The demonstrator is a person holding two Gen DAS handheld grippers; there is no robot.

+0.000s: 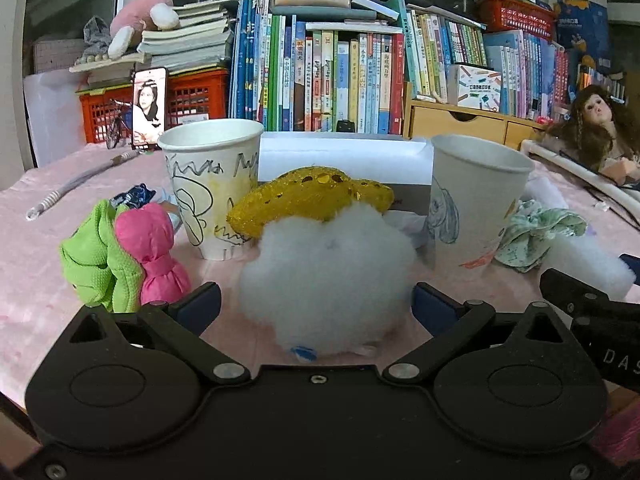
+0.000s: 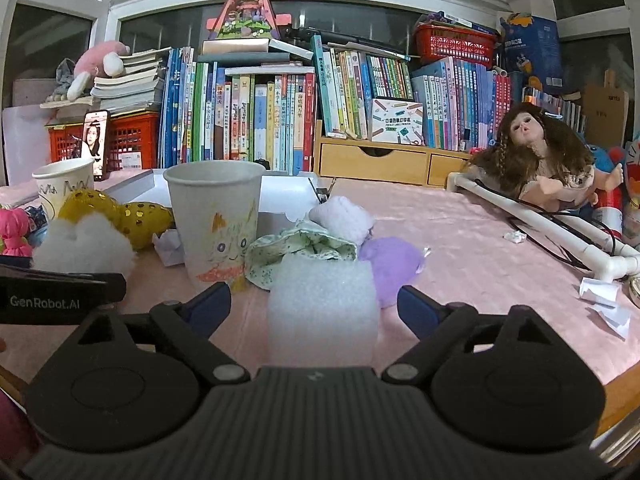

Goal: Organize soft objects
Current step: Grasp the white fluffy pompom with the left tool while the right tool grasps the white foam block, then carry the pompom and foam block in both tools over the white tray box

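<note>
A: What sits by the left gripper (image 1: 316,304)?

B: A white fluffy ball (image 1: 328,276), round, on the pink table (image 1: 36,240). The jaws are wide and not touching it. A gold sparkly toy (image 1: 308,200) leans on top, lying sideways.

A: And the right gripper (image 2: 314,308)?

B: Its jaws are wide too. A white foam block (image 2: 322,308) stands tall between them, not squeezed, near a drawn-on paper cup (image 2: 214,216).

The white ball (image 1: 328,276) looks fluffy like cotton, and the yellow toy (image 1: 308,200) has shiny sequins. The foam block (image 2: 322,312) looks bumpy and matt. Both paper cups (image 1: 214,184) look smooth.
</note>
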